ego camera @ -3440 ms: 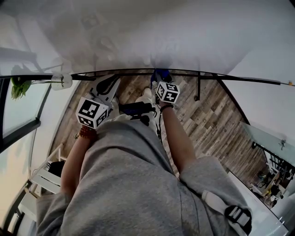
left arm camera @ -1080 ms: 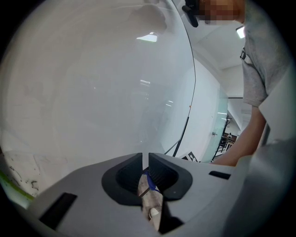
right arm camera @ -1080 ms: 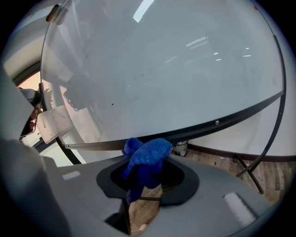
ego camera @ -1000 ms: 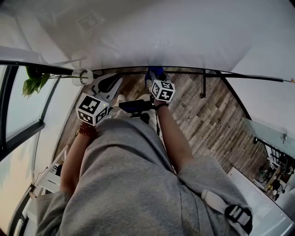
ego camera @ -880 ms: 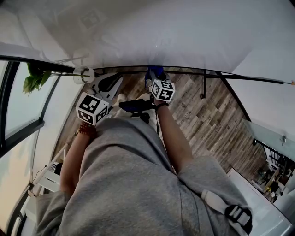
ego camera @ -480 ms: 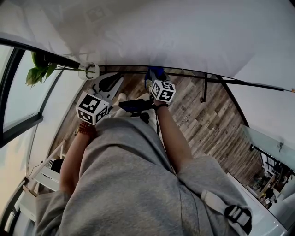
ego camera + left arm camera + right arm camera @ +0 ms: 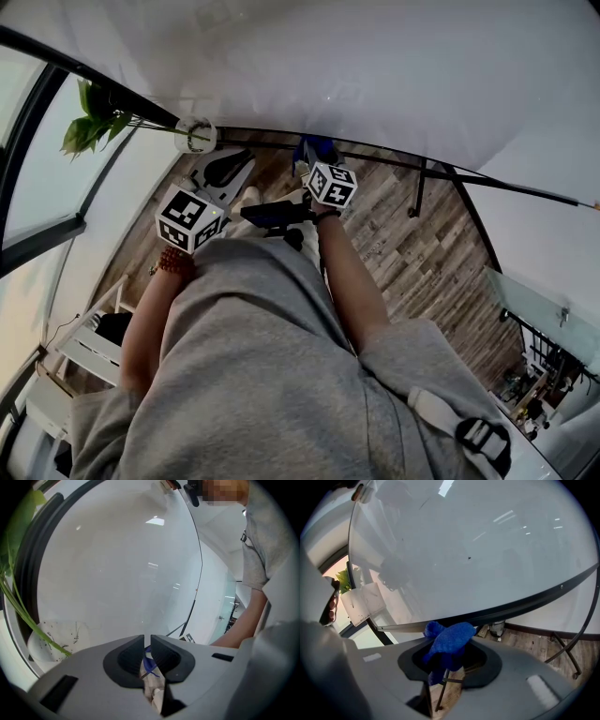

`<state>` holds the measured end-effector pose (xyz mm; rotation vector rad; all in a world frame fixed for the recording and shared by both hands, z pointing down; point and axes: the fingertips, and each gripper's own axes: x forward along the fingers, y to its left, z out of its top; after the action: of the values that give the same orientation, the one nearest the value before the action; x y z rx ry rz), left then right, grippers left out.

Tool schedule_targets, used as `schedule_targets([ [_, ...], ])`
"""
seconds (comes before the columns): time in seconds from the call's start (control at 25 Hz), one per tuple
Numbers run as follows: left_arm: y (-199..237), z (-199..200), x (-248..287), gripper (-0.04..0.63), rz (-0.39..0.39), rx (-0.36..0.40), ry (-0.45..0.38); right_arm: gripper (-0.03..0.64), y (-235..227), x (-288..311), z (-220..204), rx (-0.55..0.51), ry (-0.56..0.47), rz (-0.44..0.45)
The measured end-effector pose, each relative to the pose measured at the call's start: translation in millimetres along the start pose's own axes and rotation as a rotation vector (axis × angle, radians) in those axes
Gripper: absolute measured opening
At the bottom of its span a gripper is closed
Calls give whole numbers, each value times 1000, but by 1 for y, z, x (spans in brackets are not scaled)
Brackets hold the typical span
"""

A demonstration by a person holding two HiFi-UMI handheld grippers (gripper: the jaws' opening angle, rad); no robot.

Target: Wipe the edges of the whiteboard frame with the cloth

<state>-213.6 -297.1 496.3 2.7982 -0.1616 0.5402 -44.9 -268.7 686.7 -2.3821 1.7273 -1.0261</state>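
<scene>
Person in a grey top [image 7: 253, 375] fills the lower frame. Left gripper [image 7: 147, 641], centre left: jaws pressed nearly together on nothing. Right gripper [image 7: 451, 652], centre, pinches a bunched blue cloth [image 7: 450, 641] just at the whiteboard frame [image 7: 525, 604], its dark lower edge crossing the upper frame

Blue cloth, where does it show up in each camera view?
Head view: blue cloth top centre, at the right gripper's tip, against the whiteboard's lower edge.
Left gripper view: not clearly in it.
Right gripper view: bottom centre, pinched in that gripper.
Shared landmark: the whiteboard, filling each view's upper part.
</scene>
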Motion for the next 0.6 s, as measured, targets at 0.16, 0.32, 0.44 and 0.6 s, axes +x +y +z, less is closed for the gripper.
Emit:
schedule_targets([
  [0.16,-1,-6,-5,49,-26,-12,12,137,10,8,-3,-4,9,18],
  [0.32,-8,-10,-7,49,-64,7,34,137,19,14,-4,-15,17,33],
  [0.44,-10,-12,-10,49,-73,13,44,137,26,17,-5,-25,24,53],
  [0.6,-3,-16,-17,49,-51,-11,41,137,39,23,-7,-41,33,81],
])
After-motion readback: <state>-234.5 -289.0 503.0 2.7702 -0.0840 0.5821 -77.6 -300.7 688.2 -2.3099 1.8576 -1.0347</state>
